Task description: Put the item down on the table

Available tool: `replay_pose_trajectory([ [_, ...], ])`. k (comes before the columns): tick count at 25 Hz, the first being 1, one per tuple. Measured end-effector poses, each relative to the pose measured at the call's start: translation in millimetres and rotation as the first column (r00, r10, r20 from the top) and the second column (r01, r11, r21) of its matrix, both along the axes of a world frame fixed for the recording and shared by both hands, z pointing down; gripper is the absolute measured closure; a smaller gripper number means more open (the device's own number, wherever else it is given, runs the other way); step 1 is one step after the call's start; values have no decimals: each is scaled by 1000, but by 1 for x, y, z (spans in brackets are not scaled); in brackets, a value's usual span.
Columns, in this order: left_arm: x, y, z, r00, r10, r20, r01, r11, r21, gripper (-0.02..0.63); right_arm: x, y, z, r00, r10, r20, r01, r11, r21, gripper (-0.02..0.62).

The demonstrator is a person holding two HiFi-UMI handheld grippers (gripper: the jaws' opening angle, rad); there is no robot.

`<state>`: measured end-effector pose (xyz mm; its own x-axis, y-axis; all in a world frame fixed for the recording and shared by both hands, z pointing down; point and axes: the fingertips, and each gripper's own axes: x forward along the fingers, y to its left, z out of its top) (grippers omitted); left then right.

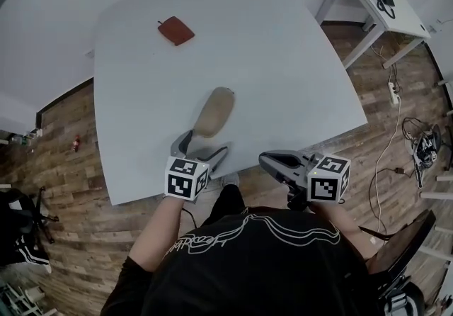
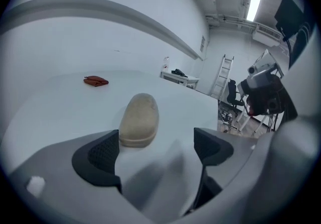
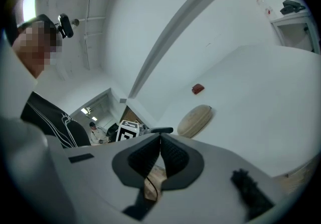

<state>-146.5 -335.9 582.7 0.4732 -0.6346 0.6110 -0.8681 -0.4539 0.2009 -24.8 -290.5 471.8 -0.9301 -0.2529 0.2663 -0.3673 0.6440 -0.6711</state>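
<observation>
A beige oval case (image 1: 214, 112) lies flat on the white table (image 1: 283, 59), apart from both grippers. My left gripper (image 1: 204, 149) sits just behind it at the table's near edge, jaws wide open with nothing between them. In the left gripper view the case (image 2: 139, 119) rests just ahead of the left pad, not touched by the gripper (image 2: 158, 153). My right gripper (image 1: 272, 163) hovers at the table's near edge to the right, its jaws pressed together and empty. The right gripper view shows the shut jaws (image 3: 161, 153) and the case (image 3: 194, 121) beyond them.
A small red pouch (image 1: 175, 30) lies at the table's far left. A white side desk (image 1: 379, 6) with a black phone stands at the back right. Cables and a power strip (image 1: 393, 95) lie on the wooden floor to the right.
</observation>
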Motion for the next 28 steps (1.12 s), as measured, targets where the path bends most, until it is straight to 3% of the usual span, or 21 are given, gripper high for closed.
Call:
replay_pose_trajectory([
  [3,13,32,-33,996,-28,-83,28,1000,-5,146,9,18,-22,999,-25,27,23,998,59,586],
  [7,53,87,-97,980,64,-187,-58,998,34,190,17,53,-52,996,-68,57,59,987,148,586],
  [12,82,148,-172,944,123,-305,-88,988,126,393,23,100,-87,990,-120,73,98,962,253,586],
  [15,103,182,-197,917,167,-363,-118,981,153,435,40,127,-100,989,-121,89,92,956,278,586],
  [18,125,205,-213,912,205,-356,-142,970,197,601,59,151,-106,989,-113,95,81,952,294,586],
  [23,149,233,-219,913,240,-329,-167,957,236,601,77,177,-108,994,-79,71,52,946,321,586],
  [28,162,249,-222,913,231,-336,-154,959,239,601,85,199,-109,993,-106,59,80,938,338,588],
])
